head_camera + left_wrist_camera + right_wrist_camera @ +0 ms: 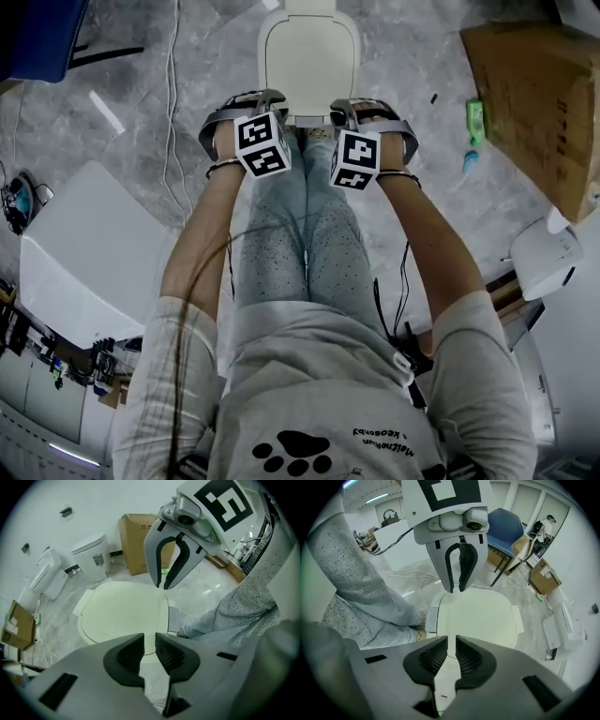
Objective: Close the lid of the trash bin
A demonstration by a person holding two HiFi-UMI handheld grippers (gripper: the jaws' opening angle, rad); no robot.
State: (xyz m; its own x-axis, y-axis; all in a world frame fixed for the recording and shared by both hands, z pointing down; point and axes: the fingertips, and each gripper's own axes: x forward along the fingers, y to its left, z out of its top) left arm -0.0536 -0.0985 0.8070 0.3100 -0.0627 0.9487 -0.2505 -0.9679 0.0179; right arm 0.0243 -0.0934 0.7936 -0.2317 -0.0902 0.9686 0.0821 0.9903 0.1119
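Left gripper (pixel 150 641) and right gripper (pixel 451 641), narrowly parted, empty, above lid (pixel 309 52); grey marbled floor (pixel 403 84)

The trash bin (pixel 309 56) is standing on the floor (pixel 412 66) just ahead of the person's knees (pixel 309 178), with its lid (pixel 122 611) lying flat on top. The left gripper (pixel 149 651) and the right gripper (pixel 451 654) are hanging side by side over the bin's near edge, close together but not touching. A cardboard box (pixel 539 98) is sitting well off to the right of the bin. A table (pixel 89 253) is standing to the person's left, a chair (pixel 37 33) beyond it, and a cable (pixel 172 94) is running along the floor between table and bin.
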